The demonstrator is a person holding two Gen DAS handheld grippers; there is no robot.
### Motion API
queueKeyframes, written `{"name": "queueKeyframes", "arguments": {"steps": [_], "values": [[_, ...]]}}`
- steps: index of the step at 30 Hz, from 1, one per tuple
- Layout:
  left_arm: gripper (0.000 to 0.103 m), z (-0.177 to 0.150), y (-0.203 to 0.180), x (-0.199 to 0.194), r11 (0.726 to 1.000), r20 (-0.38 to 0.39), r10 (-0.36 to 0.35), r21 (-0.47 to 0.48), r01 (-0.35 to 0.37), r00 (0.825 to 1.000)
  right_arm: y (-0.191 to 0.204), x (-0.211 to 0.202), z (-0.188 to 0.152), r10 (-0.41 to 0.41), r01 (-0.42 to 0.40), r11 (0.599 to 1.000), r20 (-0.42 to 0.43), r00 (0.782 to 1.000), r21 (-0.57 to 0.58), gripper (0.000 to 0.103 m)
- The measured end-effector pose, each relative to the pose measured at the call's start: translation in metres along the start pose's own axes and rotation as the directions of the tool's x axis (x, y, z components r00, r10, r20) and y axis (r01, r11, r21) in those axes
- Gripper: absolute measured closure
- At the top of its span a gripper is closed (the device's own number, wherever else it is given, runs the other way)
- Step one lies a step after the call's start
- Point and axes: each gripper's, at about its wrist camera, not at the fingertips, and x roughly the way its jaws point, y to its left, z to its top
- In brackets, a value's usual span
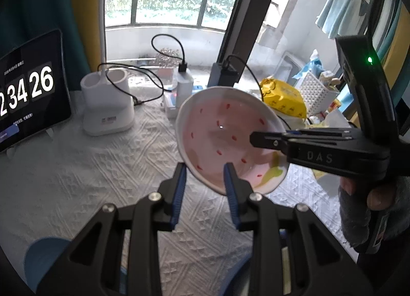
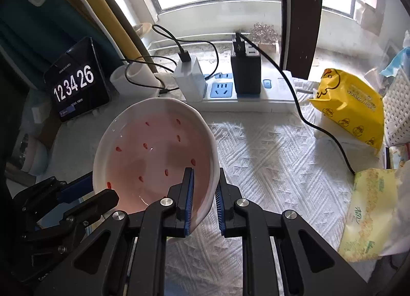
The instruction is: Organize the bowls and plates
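A pink bowl (image 1: 220,137) with red seed marks and a white wavy rim hangs tilted above the white tablecloth, held by both grippers. My left gripper (image 1: 205,180) is shut on its near rim, one blue pad inside and one outside. In the same view the right gripper (image 1: 264,142) reaches in from the right and clamps the bowl's right edge. In the right wrist view the bowl (image 2: 153,150) fills the left centre. There my right gripper (image 2: 205,201) is shut on the bowl's wall. The left gripper (image 2: 94,193) grips the lower left rim.
A tablet clock (image 1: 28,91) stands at the left, beside a white holder (image 1: 107,106). A power strip (image 2: 225,91) with chargers and cables runs along the window. A yellow wipes pack (image 2: 351,109), a white basket (image 2: 397,106) and a tissue pack (image 2: 369,214) crowd the right. A blue rounded thing (image 1: 46,257) lies low left.
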Motion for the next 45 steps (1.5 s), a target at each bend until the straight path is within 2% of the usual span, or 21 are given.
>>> {"name": "queueKeyframes", "arguments": {"steps": [22,45], "values": [[0.072,-0.019,-0.007,-0.072,0.999,0.084,-0.039,0.012,0.038,0.996,0.039,-0.062,-0.027,-0.030,0.032,0.999,0.067,0.997,-0.021,0.086],[0.072,-0.045,-0.018,-0.096,0.997,0.094,-0.074,0.037,0.071,0.993,0.048,-0.087,-0.067,-0.043,0.043,0.999,0.078,0.996,0.004,0.085]]}}
